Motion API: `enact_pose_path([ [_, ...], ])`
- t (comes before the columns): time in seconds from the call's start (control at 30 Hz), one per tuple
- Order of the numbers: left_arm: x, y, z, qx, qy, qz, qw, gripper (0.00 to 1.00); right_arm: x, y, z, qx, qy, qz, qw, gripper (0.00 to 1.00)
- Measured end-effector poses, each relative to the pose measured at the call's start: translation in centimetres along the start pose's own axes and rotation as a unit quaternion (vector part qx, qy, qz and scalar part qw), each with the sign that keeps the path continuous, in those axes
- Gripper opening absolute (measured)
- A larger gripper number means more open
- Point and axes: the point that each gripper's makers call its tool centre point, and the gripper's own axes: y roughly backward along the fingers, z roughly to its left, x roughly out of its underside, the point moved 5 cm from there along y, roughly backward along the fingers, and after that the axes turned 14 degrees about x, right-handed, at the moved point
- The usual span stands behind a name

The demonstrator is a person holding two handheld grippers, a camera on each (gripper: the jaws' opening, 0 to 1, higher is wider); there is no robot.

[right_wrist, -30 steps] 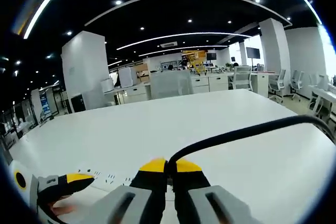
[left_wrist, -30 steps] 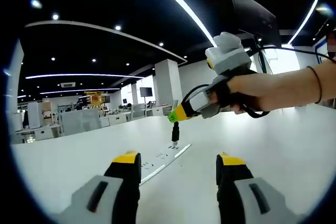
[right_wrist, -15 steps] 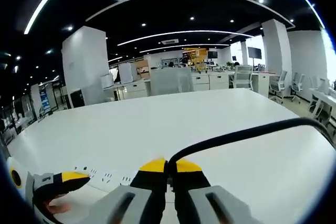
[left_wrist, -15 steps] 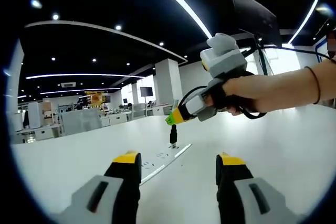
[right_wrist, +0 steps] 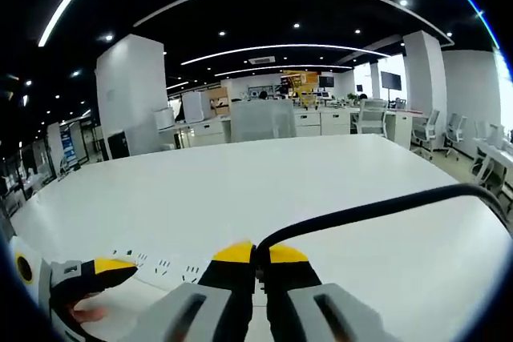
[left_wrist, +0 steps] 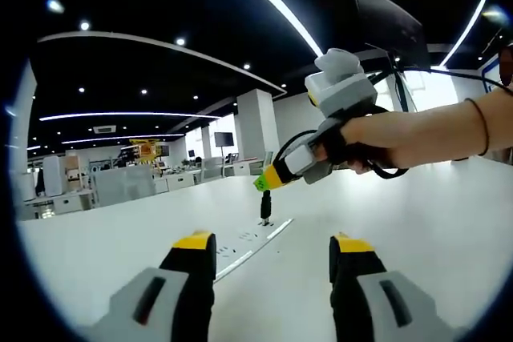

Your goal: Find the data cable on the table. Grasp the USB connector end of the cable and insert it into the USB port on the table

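I'm at the insertion step. On the white table (left_wrist: 449,230) lies the socket strip (left_wrist: 255,244). My left gripper (left_wrist: 272,244) hangs empty, jaws apart. My right gripper (right_wrist: 255,254) clamps the data cable (right_wrist: 377,207), with its USB connector (left_wrist: 265,206) hanging right at the strip. Next I'd align it and press straight down.

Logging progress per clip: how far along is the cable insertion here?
Done: the cable is found and grasped; the right hand-held gripper is shut on it. In hand: the connector hangs plug-down over the power strip. Left: seating it in a port; whether its tip has entered cannot be told. The left hand-held gripper is open, empty.
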Motion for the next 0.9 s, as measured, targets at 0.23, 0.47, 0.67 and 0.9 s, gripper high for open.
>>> enact_pose_path([
  [0.23, 0.0, 0.0, 0.0, -0.001, 0.0, 0.001, 1.0, 0.57, 0.2, -0.4, 0.0, -0.001, 0.002, 0.007, 1.0, 0.06],
  [0.47, 0.1, 0.1, 0.0, -0.001, -0.001, 0.002, 1.0, 0.57, 0.1, -0.7, 0.0, 0.0, 0.004, 0.004, 1.0, 0.06],
  [0.67, 0.1, 0.1, 0.0, -0.002, -0.002, 0.003, 1.0, 0.57, 0.1, -1.0, 0.0, 0.0, 0.009, -0.004, 0.9999, 0.06],
  [0.9, 0.2, 0.2, 0.0, -0.005, 0.0, 0.002, 1.0, 0.57, 0.5, -0.9, 0.1, -0.004, 0.014, -0.02, 0.9997, 0.06],
])
